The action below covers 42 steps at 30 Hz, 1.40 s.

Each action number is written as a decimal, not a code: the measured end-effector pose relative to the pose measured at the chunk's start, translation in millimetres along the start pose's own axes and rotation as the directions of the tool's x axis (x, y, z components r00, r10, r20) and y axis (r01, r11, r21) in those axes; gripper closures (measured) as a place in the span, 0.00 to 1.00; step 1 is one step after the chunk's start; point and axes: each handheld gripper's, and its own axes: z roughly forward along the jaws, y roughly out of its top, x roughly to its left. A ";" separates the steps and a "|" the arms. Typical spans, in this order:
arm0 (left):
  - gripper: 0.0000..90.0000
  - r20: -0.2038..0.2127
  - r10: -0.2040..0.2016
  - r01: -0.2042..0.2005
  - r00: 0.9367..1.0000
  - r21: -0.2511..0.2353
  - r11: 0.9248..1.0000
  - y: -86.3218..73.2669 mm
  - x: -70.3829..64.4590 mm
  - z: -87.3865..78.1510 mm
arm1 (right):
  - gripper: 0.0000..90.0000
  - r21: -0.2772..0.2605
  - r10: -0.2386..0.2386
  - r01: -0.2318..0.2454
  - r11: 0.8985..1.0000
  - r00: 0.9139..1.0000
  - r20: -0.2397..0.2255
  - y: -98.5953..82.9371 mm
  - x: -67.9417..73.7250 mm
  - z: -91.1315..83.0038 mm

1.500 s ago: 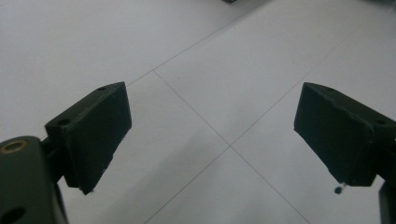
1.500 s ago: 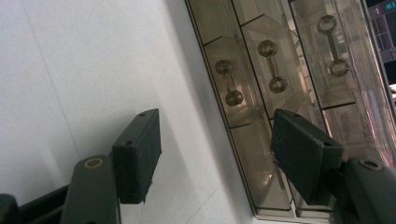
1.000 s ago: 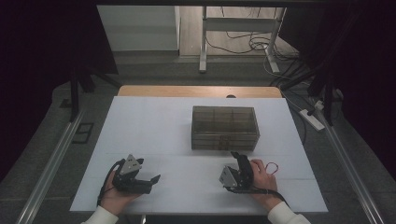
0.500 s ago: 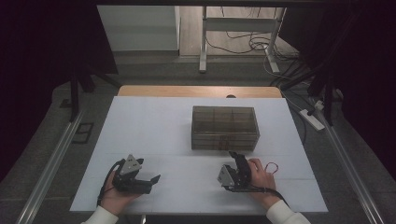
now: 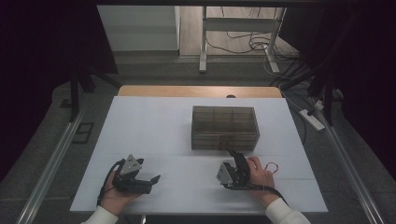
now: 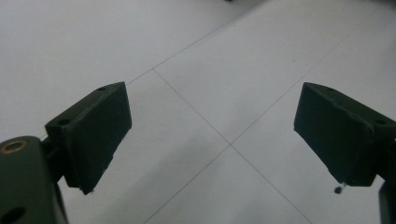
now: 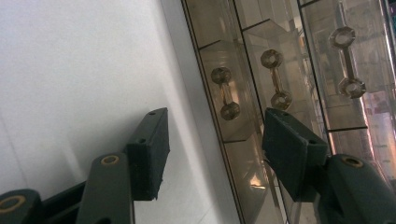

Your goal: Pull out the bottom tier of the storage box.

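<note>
A smoky transparent drawer box (image 5: 224, 127) stands on the white table (image 5: 140, 126), right of centre. My right gripper (image 5: 233, 154) sits just in front of the box, turned on its side and held by a hand. In the right gripper view it (image 7: 215, 119) is open, with its jaws aimed at the box front (image 7: 243, 28), close to the leftmost of three dumbbell-shaped drawer handles (image 7: 225, 93). My left gripper (image 5: 155, 178) rests low at the front left and points right. Its jaws stand wide apart (image 6: 212, 100) over bare tabletop and hold nothing.
A thin red cable loop (image 5: 271, 166) lies beside the right hand. A wooden strip (image 5: 198, 91) borders the table's far edge. On the floor are a power strip (image 5: 312, 119) to the right, cables beyond the table, and metal rails along both sides.
The right gripper has edged slightly left and toward the box front. The left gripper has stayed in place.
</note>
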 end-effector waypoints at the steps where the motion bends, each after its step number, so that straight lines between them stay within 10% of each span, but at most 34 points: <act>1: 0.11 0.000 0.000 0.000 1.000 0.000 1.000 0.0 0.0 0.0 | 0.46 0.004 -0.002 0.002 1.000 1.000 0.001 0.1 -0.1 0.2; 42: 0.12 -0.001 0.001 -0.001 1.000 -0.001 1.000 -0.3 0.3 -0.6 | 0.62 0.031 -0.060 0.059 0.998 0.998 0.030 6.0 -0.3 16.0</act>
